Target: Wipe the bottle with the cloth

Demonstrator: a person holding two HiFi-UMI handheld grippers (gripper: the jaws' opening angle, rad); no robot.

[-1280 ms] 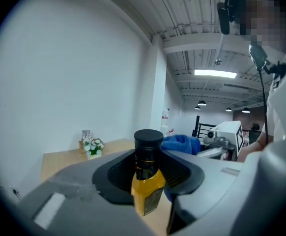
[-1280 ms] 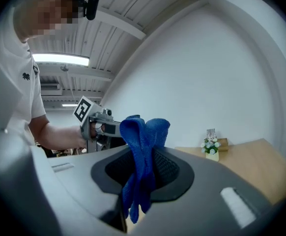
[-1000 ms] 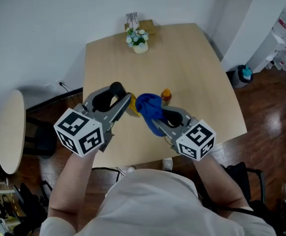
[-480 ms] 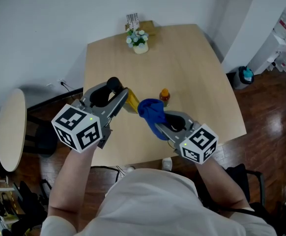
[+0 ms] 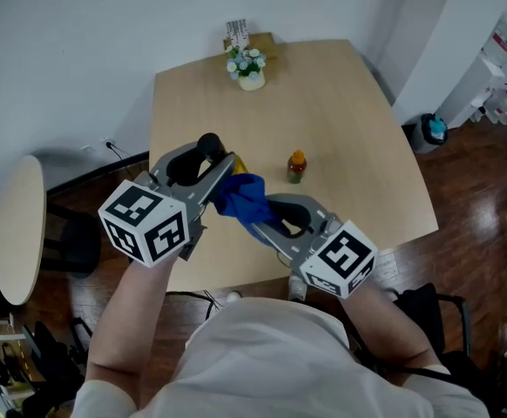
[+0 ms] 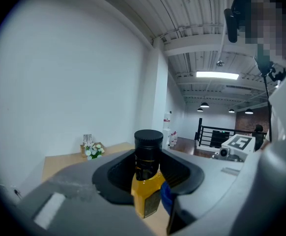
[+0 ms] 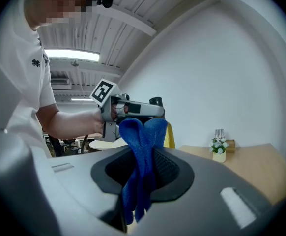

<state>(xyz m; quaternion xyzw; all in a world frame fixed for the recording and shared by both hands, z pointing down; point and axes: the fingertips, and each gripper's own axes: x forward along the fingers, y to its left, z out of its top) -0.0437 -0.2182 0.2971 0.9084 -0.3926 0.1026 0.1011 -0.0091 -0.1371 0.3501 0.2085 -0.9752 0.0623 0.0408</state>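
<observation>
Looking down, cloth pinched in the right tool nearly hides the bottle clamped in the left tool, clear in its own view.

The cloth lies just right of the bottle, apparently touching, above the table.

The bottle in the left claw is amber-yellow with a black cap. The cloth in the right claw is deep blue. Both claws are grey with black inner pads. The left cube and right cube are white with black square markers. The tabletop is pale wood. On it, the small bottle is dark with an orange cap, and the flowers are white.
</observation>
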